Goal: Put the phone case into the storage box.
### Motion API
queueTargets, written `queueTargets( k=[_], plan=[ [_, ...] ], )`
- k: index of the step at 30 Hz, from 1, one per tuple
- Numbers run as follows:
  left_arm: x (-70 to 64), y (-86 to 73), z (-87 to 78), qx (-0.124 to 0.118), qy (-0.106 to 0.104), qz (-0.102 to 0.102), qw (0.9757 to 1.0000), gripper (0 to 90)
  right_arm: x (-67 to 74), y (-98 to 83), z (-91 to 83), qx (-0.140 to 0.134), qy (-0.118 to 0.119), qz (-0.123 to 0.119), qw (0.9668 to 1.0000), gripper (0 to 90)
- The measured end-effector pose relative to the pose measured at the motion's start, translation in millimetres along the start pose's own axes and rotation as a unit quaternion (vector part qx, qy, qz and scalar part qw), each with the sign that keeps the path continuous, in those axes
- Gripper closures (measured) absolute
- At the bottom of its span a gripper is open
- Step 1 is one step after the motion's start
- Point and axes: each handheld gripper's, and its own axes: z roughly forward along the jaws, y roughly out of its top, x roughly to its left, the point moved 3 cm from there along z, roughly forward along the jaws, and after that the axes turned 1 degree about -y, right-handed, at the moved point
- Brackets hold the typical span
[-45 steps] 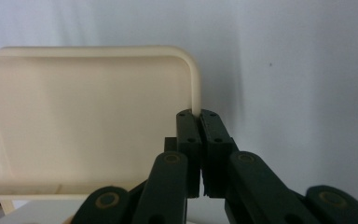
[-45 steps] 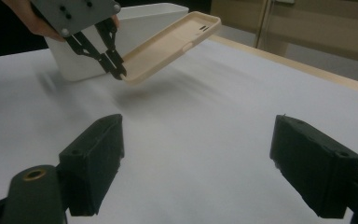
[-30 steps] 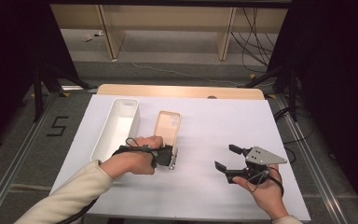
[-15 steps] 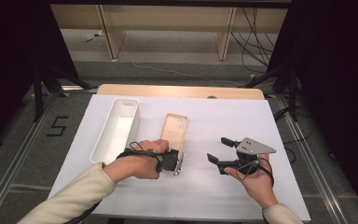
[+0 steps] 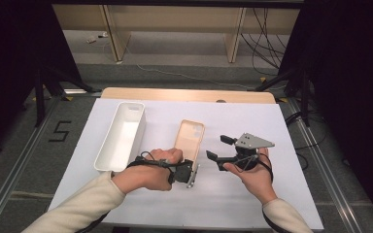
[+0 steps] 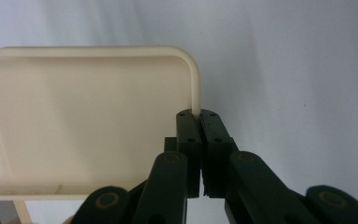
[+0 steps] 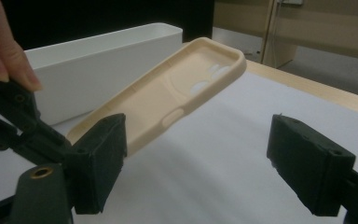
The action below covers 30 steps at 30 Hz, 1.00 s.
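Observation:
A cream phone case [image 5: 190, 135] lies open side up in the middle of the white table [image 5: 252, 194]. My left gripper [image 5: 191, 171] is shut on the rim at the case's near end; in the left gripper view the jaws [image 6: 199, 119] pinch the thin edge of the case [image 6: 84, 121] at a rounded corner. In the right gripper view the case [image 7: 177, 93] slants up off the table. My right gripper [image 5: 217, 148] stands open just right of the case, jaws pointing at it, with nothing between them [image 7: 205, 154].
A long white bin [image 5: 121, 136] stands left of the case, empty inside, and also shows as a wall behind the case [image 7: 102, 60]. The table's wooden far edge [image 5: 189, 94] runs behind. A dark floor surrounds the table.
The left gripper has carried the case a little to the right and nearer. The right gripper has moved left toward the case, still open.

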Motion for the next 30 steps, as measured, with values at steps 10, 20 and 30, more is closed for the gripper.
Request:
queueTargets(
  k=[10,20,30],
  plan=[
    [-3.3,9.8,-0.5,-0.008,-0.004,0.009,0.9999,87.7,-3.4,2.0,22.2,-0.006,0.016,0.019,0.9997,24.6],
    [-3.9,14.8,-1.2,-0.007,-0.004,0.016,0.9998,87.7,-6.1,5.1,33.1,-0.002,0.024,0.046,0.9987,32.0],
    [-4.3,16.6,0.9,-0.009,-0.003,0.021,0.9997,87.5,-8.4,5.4,34.6,0.002,0.028,0.072,0.997,46.0]
  ],
)
